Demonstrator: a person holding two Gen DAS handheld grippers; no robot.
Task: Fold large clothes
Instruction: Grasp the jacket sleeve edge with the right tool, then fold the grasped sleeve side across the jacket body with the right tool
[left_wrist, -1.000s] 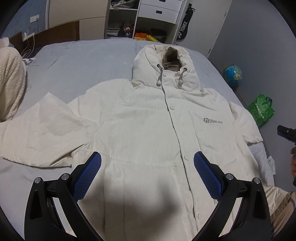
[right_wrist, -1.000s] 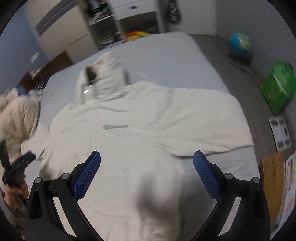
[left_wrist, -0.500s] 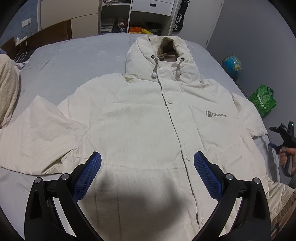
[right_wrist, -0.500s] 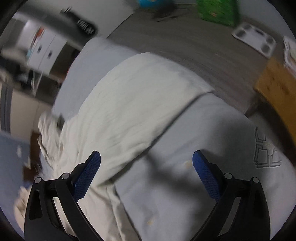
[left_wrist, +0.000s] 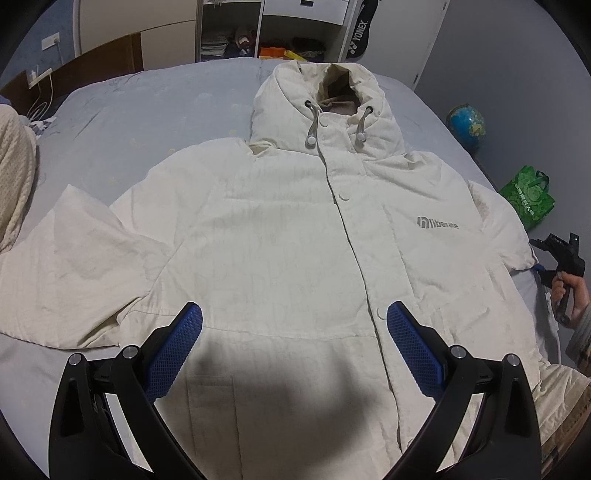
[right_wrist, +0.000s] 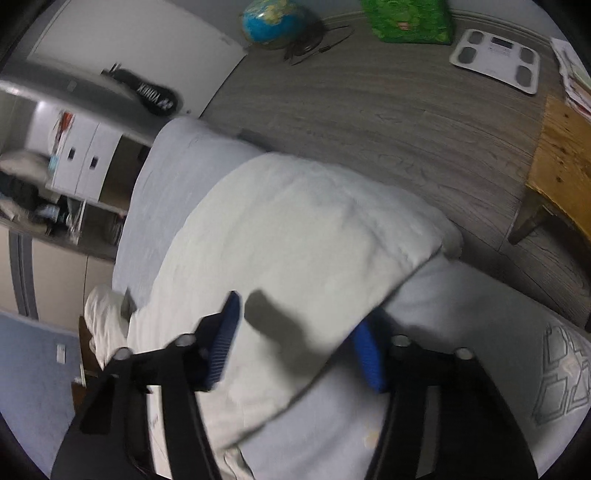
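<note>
One cream hooded jacket (left_wrist: 280, 236) lay front-up and buttoned on the grey-blue bed (left_wrist: 140, 110), hood toward the shelving, both sleeves spread outward. We held the left gripper (left_wrist: 294, 350) above the lower front panel, its blue pads spread wide with nothing between them and, as far as we could tell, clear of the cloth. We held the right gripper (right_wrist: 295, 343) at the sleeve (right_wrist: 314, 236) near the bed's floor-side edge; its jaws were closing, one pad over the sleeve's upper face, the other at its lower edge, so cloth sat between them, though blur kept us from telling whether they pressed yet. In the left wrist view that gripper appeared at the far right, in a hand (left_wrist: 569, 291) just beside the sleeve end. We judged the step in hand to be the first fold: taking this sleeve to carry it across the chest. The next move would call for a firm pinch through the padded cloth, then a lift and sweep inward, with the left gripper free to steady the body or take the other sleeve.
</note>
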